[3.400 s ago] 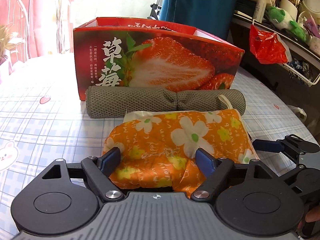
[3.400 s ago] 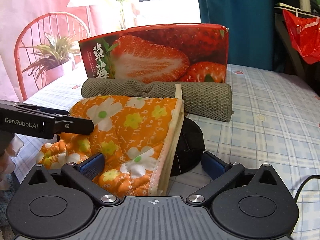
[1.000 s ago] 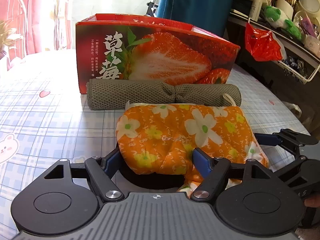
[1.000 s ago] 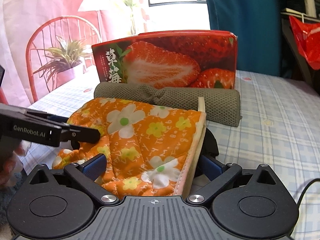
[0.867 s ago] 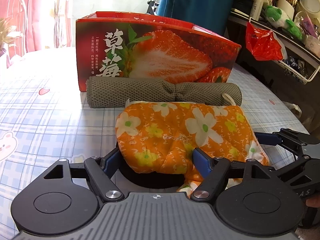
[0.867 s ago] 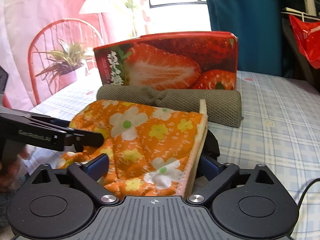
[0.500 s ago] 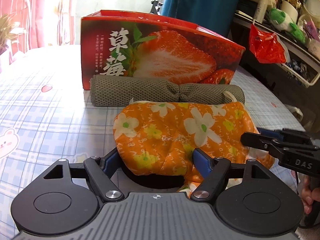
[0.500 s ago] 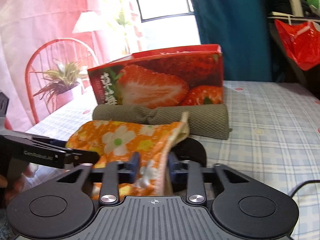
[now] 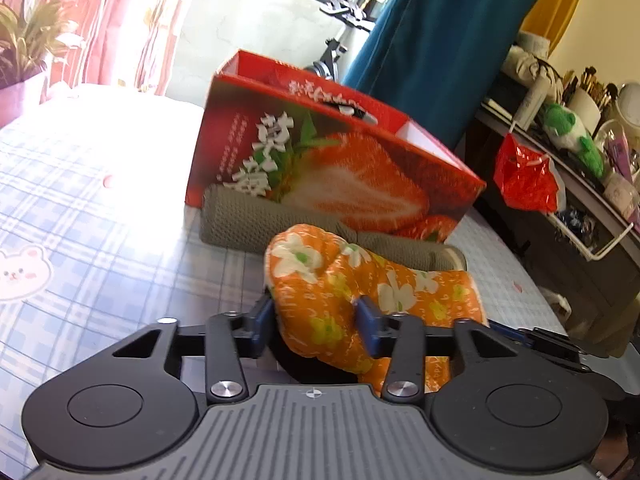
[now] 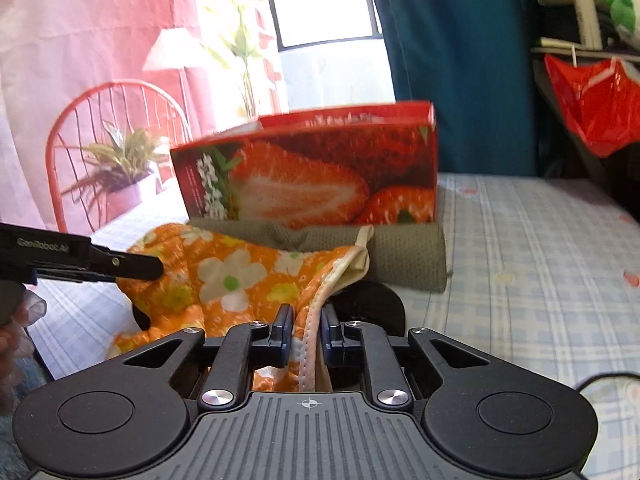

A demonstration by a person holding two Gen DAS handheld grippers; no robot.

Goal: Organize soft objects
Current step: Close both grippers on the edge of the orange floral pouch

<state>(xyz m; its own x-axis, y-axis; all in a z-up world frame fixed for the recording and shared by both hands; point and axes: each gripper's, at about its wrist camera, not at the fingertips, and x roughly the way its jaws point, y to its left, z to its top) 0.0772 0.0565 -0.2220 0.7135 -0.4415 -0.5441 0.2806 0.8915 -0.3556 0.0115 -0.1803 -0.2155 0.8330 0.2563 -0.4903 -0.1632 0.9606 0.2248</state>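
Orange floral mitt [image 9: 352, 292]: I see it raised over the tablecloth [image 10: 520, 248], before the grey roll [image 10: 404, 256] and strawberry box [image 9: 320, 160].
Left gripper [image 9: 316, 320]: just closed, pinching its rounded end.
Right gripper [image 10: 306, 330]: clamped on its piped hem.

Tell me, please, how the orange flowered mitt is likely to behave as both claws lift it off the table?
The mitt will probably sag between the grips: its quilted cloth already bunches where the left claw squeezes it. It looks padded and light, so it should rise easily. The right claw pinches only the trimmed edge, which may slip if pulled hard.
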